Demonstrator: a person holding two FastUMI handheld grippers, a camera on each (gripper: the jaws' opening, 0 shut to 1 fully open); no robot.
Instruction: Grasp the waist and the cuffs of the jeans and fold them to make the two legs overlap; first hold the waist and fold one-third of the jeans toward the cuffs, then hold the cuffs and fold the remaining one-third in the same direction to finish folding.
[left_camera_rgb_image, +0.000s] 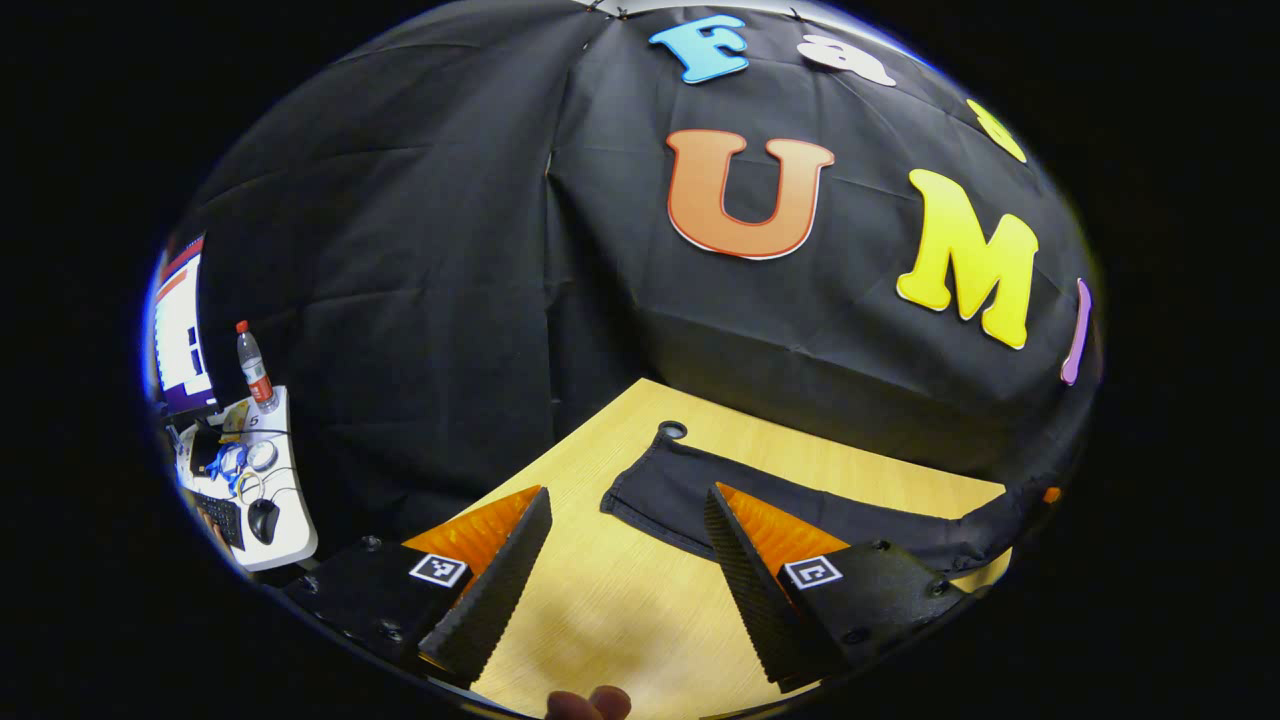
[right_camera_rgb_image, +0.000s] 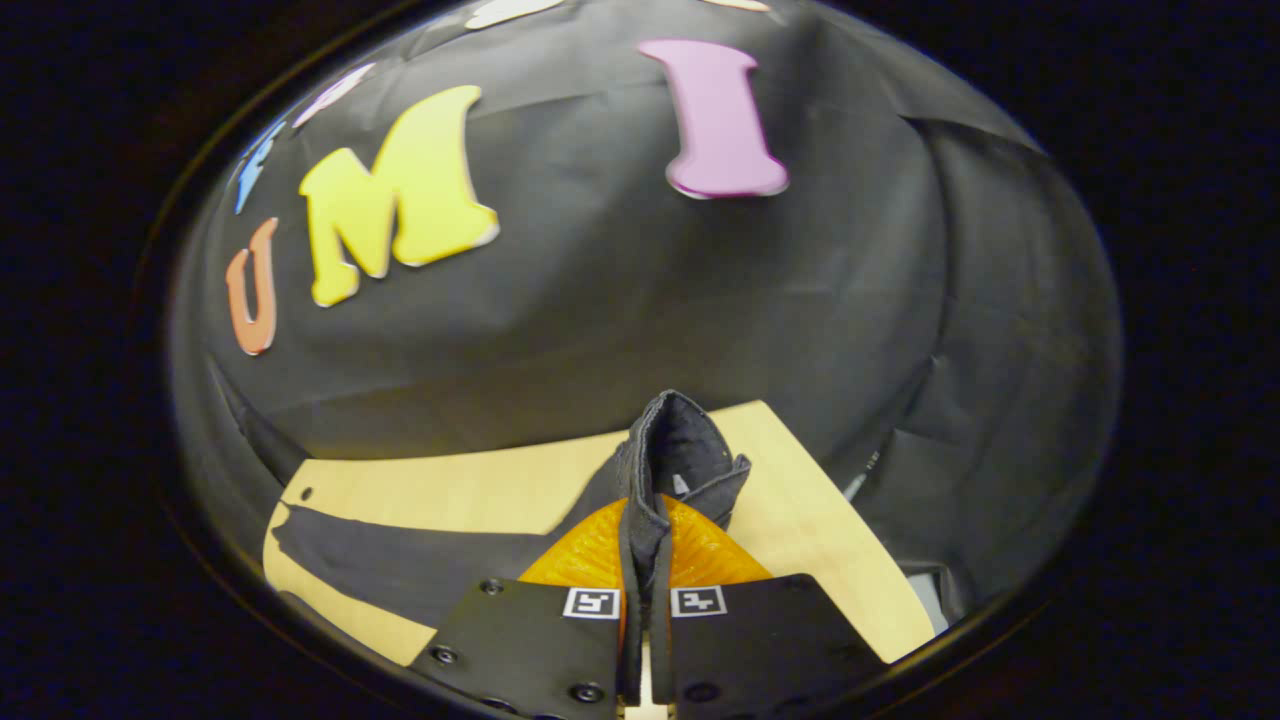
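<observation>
Dark jeans (left_camera_rgb_image: 860, 525) lie stretched across the wooden table (left_camera_rgb_image: 600, 610). Their cuff end (left_camera_rgb_image: 645, 500) rests flat just ahead of my left gripper (left_camera_rgb_image: 628, 492), which hovers open above the table with nothing between its fingers. In the right gripper view, my right gripper (right_camera_rgb_image: 648, 515) is shut on the waist end of the jeans (right_camera_rgb_image: 682, 440). The cloth is pinched between both fingers and stands up in a fold above them. From there the legs (right_camera_rgb_image: 400, 565) trail away to the left along the table (right_camera_rgb_image: 480, 490).
A small round hole (left_camera_rgb_image: 672, 430) sits in the table near the cuffs. Off the table's left side stands a white desk (left_camera_rgb_image: 285, 520) with a bottle (left_camera_rgb_image: 255, 368), a mouse and a keyboard. A fingertip (left_camera_rgb_image: 590, 703) shows at the bottom edge.
</observation>
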